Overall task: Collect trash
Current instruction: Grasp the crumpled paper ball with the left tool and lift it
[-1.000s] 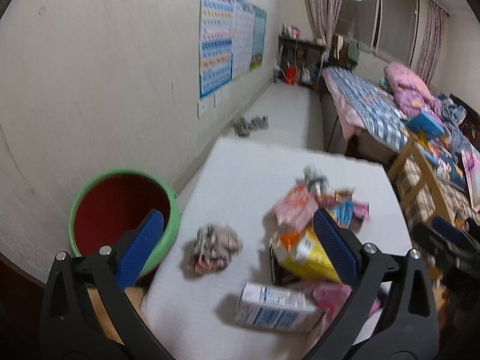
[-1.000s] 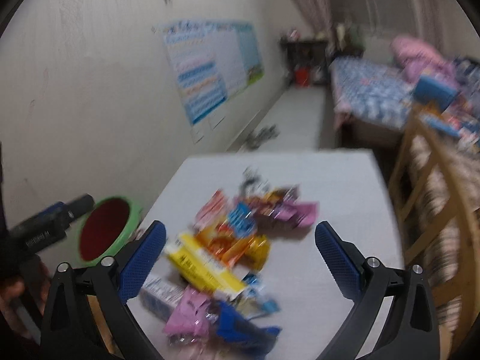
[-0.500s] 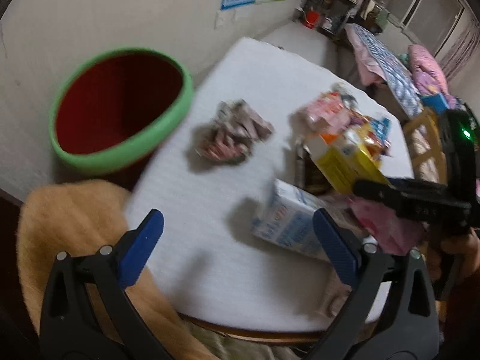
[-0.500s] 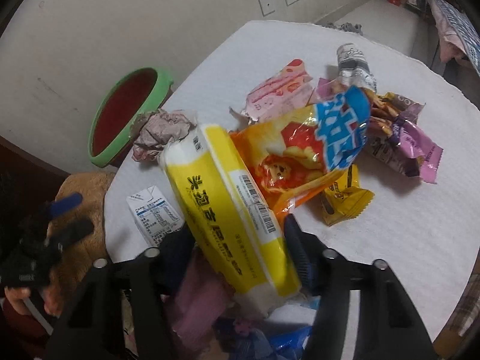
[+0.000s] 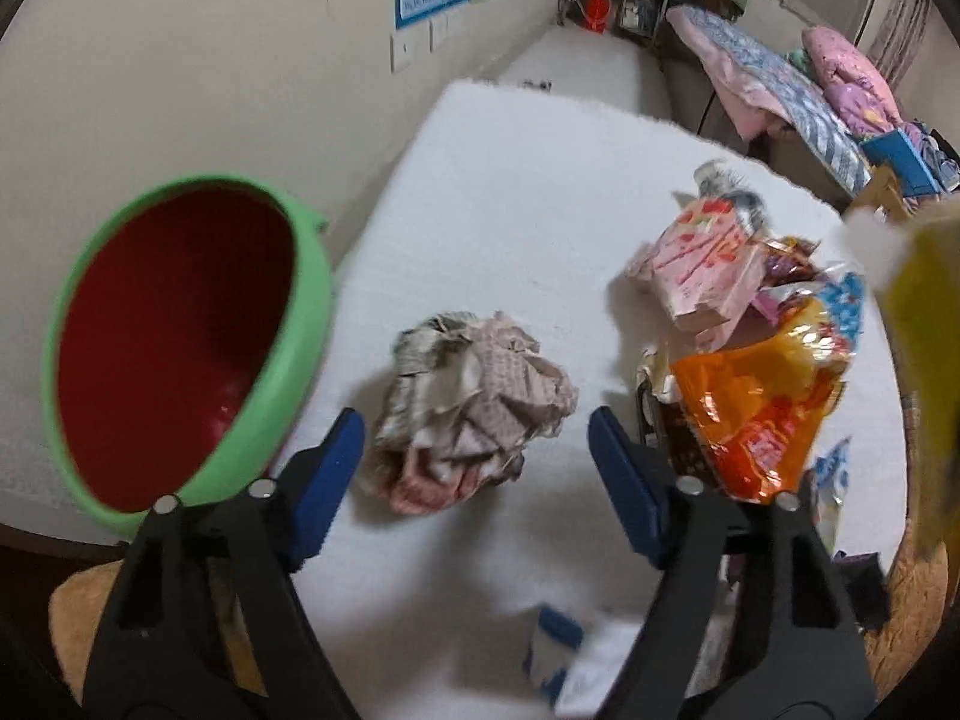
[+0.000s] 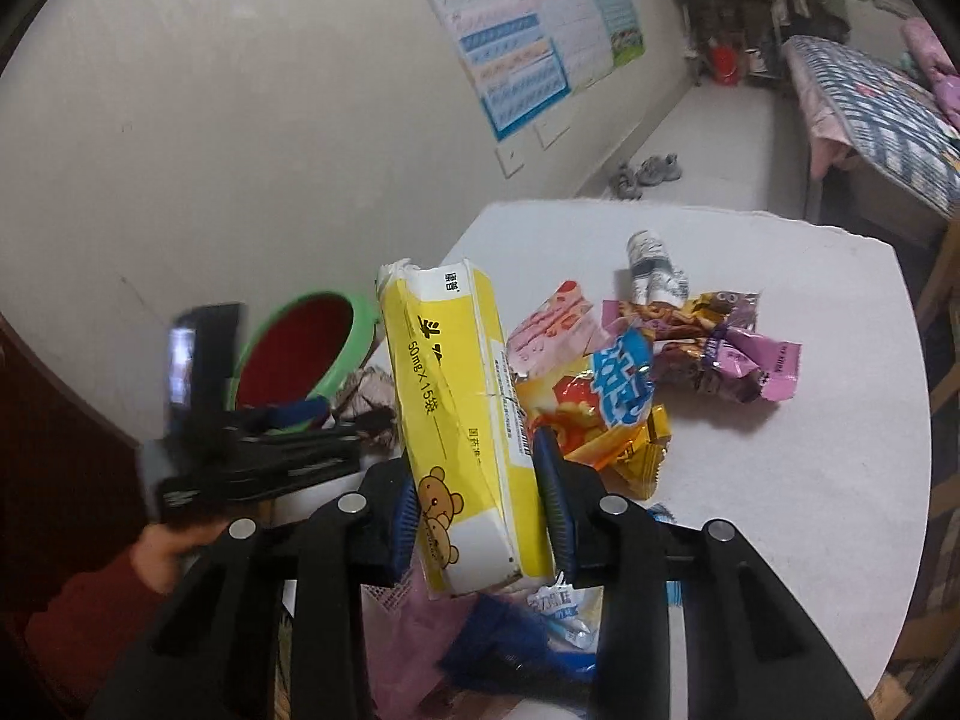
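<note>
A crumpled paper ball (image 5: pixel 474 414) lies on the white table (image 5: pixel 528 180), close to the green bin with a red inside (image 5: pixel 312 312). My left gripper (image 5: pixel 477 420) points down at the ball. Its jaws are closing, the ball sits between the fingertips, and small gaps still show at both pads. My right gripper (image 6: pixel 477 468) is closing its jaws on a tall yellow box (image 6: pixel 456 396) with a bear print. Both pads press on the box, which is upright and raised above the wrapper pile. The box shows blurred at the right edge of the left wrist view (image 5: pixel 924 300).
Snack wrappers are heaped right of the ball: an orange bag (image 5: pixel 762 408), a pink packet (image 5: pixel 702 276), purple wrappers (image 6: pixel 732 354). A white-and-blue carton (image 5: pixel 558 648) lies near the table's front edge. A hand in a red sleeve (image 6: pixel 174 546) holds the left gripper. A bed (image 6: pixel 870 96) stands behind.
My left gripper has dropped toward the paper ball and its jaws have narrowed around it. My right gripper has shut on the yellow box and raised it upright.
</note>
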Demonstrator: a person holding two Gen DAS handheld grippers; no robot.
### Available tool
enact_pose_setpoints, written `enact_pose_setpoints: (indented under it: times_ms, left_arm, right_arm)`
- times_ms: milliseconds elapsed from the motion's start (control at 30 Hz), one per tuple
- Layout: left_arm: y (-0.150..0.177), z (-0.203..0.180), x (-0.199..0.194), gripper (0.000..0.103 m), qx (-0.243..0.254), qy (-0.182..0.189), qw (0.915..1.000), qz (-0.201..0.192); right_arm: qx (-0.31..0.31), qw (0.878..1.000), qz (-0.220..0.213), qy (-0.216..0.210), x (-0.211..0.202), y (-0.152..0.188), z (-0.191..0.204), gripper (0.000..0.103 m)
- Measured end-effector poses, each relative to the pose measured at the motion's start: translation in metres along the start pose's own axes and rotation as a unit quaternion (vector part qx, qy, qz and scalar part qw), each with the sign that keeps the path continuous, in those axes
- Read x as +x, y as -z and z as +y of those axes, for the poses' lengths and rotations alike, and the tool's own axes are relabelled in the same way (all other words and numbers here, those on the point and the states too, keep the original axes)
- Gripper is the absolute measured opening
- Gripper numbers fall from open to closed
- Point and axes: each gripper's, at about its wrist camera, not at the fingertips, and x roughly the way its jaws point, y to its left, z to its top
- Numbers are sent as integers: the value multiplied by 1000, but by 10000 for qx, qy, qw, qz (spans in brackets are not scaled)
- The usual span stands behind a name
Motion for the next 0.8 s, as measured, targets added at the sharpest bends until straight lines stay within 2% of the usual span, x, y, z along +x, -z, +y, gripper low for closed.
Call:
enact_pose_setpoints:
  times_ms: [67,133,200,367,533,633,800]
  left_arm:
    - [0,1,12,50,-69,101,9996,239]
    - [2,6,5,42,-209,213,9995,132]
    - [7,17,-11,38,-456,469,9978,-70]
    - [17,32,-63,37,-475,335,9959,-690]
    - [20,58,-98,37,-541,-40,9934,-1015]
    - [14,76,-107,37,-639,-203,9909,-1164]
    - [11,114,-116,37,-844,-450,9872,-1277]
  right_arm:
    - [136,9999,-22,-30,-1,3,-2,34]
    - [246,9997,-44,-50,0,4,-5,34]
    - [296,9995,-99,-10,-1,2,-7,34]
    - [264,9987,-420,139,-15,-3,2,34]
    - [-77,9977,-588,329,-17,-17,26,34]
    - [-192,9976,-620,235,-7,-28,43,34]
    - [-360,9984,-417,-145,29,-45,84,34]
